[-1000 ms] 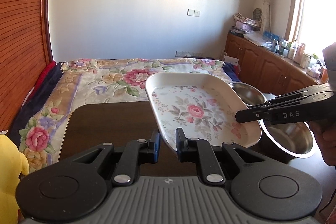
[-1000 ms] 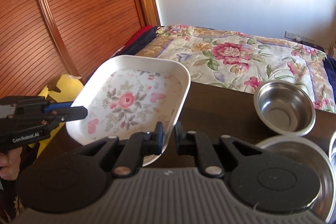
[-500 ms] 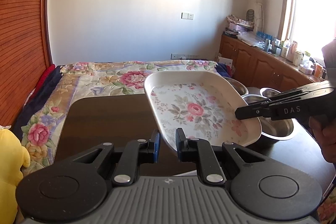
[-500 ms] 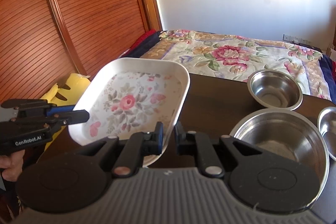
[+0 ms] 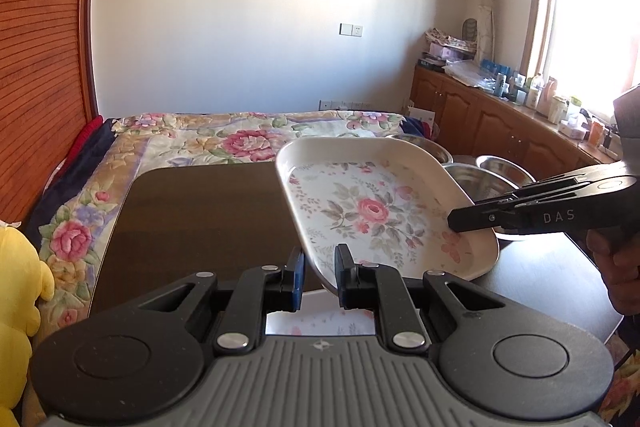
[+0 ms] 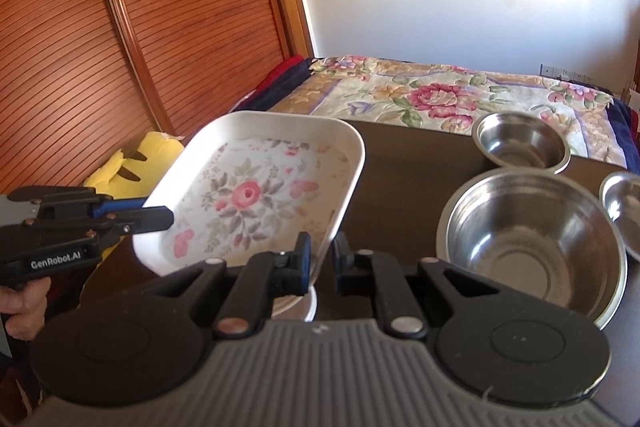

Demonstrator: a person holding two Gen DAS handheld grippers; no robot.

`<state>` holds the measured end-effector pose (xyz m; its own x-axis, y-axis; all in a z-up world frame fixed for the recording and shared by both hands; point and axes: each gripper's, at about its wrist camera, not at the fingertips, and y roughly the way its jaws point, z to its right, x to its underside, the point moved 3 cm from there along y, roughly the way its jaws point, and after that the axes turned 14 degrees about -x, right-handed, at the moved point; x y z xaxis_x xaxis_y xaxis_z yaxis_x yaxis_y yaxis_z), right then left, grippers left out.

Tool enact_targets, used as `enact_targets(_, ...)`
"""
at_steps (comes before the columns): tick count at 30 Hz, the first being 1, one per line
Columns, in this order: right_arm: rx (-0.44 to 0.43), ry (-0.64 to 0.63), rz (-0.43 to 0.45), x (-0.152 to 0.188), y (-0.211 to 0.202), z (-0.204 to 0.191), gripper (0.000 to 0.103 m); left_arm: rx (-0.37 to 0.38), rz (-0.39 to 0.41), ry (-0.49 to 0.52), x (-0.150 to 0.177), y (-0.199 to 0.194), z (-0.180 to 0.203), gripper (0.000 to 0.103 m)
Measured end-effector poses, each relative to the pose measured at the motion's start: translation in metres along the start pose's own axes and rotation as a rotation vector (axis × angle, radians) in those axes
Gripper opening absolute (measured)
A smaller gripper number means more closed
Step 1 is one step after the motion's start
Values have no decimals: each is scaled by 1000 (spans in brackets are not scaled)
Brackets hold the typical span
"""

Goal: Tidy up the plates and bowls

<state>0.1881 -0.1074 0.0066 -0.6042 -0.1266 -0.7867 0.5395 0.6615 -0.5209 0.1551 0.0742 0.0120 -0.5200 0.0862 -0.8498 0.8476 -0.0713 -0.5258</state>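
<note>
Compared with a second ago, both grippers have lifted the floral tray [image 5: 372,211] higher above the dark table [image 5: 200,211], and more of the steel bowls has come into sight beyond it.

From the left wrist view, the table stands against a bed with a flowered quilt [image 5: 224,139]; a white wall, wooden cabinets [image 5: 480,123] under a bright window and a yellow plush toy [image 5: 20,287] at the left edge frame it. The left gripper [image 5: 320,277] is clamped on the tray's near rim, the tray tilted and clear of the table. The right gripper [image 5: 454,221] reaches in from the right, pinching the opposite rim, with a hand [image 5: 616,267] on its handle.

From the right wrist view, slatted wooden doors [image 6: 120,27] fill the left. A large steel bowl [image 6: 532,243] sits on the table just right of the tray, a smaller bowl [image 6: 520,143] behind it, and a third bowl [image 6: 624,211] is cut by the right edge. The right gripper's jaws are closed on the tray rim.
</note>
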Motion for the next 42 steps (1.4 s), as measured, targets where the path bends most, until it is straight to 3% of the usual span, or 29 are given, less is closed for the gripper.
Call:
enact_targets(20,-37,32,5,64,8,-18,13,4,-70,-27,69,-15,-4,17)
enact_targets(42,-19,31,67,79,10,-26,15,-15,-84,-45,85,-13,-9,17)
